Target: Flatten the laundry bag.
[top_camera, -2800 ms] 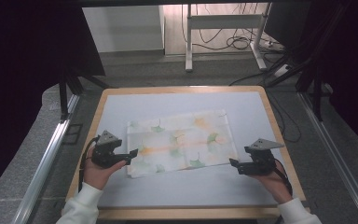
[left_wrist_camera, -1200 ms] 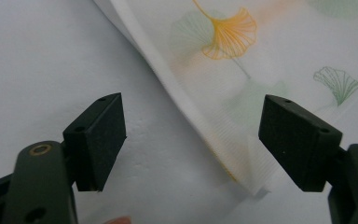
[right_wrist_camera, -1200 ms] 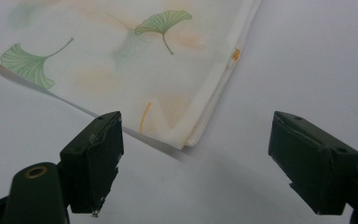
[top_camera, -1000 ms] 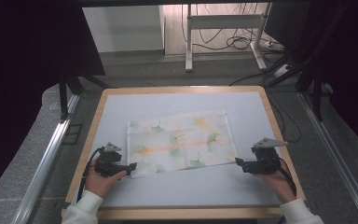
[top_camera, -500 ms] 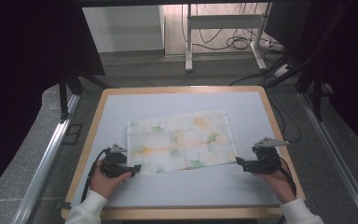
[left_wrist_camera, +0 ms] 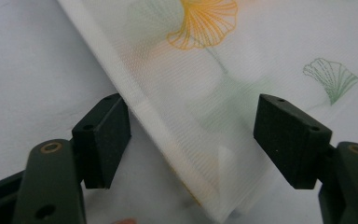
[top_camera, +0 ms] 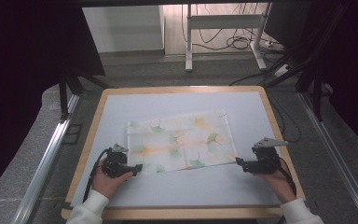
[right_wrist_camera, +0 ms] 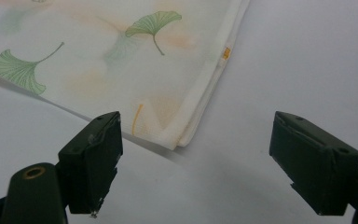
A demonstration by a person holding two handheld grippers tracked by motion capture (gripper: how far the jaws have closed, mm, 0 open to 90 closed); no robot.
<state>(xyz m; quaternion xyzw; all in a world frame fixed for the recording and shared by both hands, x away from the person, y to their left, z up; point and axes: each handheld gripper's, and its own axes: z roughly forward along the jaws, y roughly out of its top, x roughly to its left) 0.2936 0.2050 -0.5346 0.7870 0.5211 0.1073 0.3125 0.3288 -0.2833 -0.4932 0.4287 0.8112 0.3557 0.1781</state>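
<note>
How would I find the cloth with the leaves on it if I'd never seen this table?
Look at the wood-edged table with the pale blue top. In its middle lies a flat, folded white cloth printed with green and orange ginkgo leaves. It lies between the two black grippers, and it alone bears a pattern.

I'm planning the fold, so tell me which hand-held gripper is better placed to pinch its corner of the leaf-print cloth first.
Left, probably. The left hand-held gripper already has the cloth corner between its open jaws. The right hand-held gripper is open too, but its corner lies just ahead of the jaws, so it must advance first.
</note>
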